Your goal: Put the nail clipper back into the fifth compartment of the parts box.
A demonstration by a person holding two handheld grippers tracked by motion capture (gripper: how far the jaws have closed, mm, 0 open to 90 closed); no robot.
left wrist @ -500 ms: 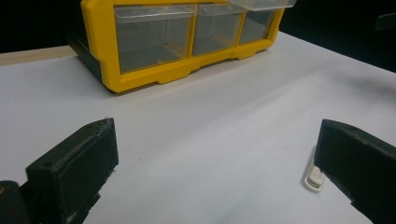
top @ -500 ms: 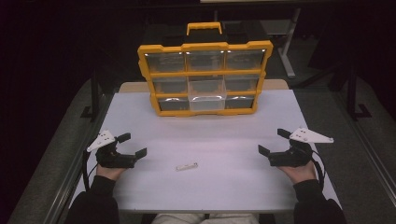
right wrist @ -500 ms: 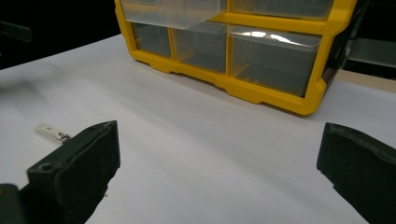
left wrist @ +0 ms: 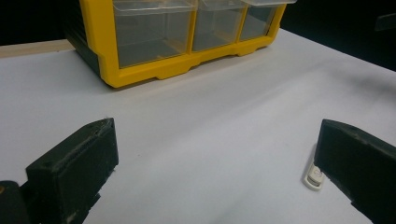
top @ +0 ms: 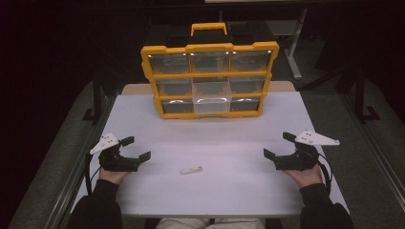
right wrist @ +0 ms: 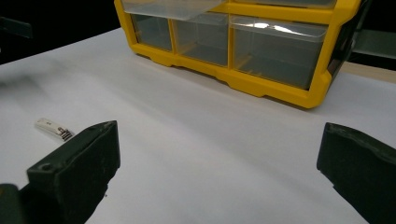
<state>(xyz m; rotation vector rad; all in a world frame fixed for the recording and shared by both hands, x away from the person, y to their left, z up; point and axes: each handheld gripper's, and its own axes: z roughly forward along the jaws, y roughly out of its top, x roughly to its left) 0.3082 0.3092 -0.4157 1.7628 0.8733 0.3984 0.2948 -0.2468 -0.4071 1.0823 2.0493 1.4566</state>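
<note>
Black two-jaw left gripper [top: 134, 149] and right gripper [top: 278, 145], each topped with a grey three-cornered plate. Black cables trail back. Dark long sleeves.

Dim room around me; overhead light brightens only the white rectangular table [top: 239, 143], glaring on the yellow plastic organiser's clear drawers [top: 207, 78]. My near black jaws blur softly.

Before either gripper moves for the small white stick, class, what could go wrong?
The stick lies flat on the table, so jaws may slide over it or push it away. One drawer of the organizer stands partly out; a gripper reaching past might knock it.
</note>
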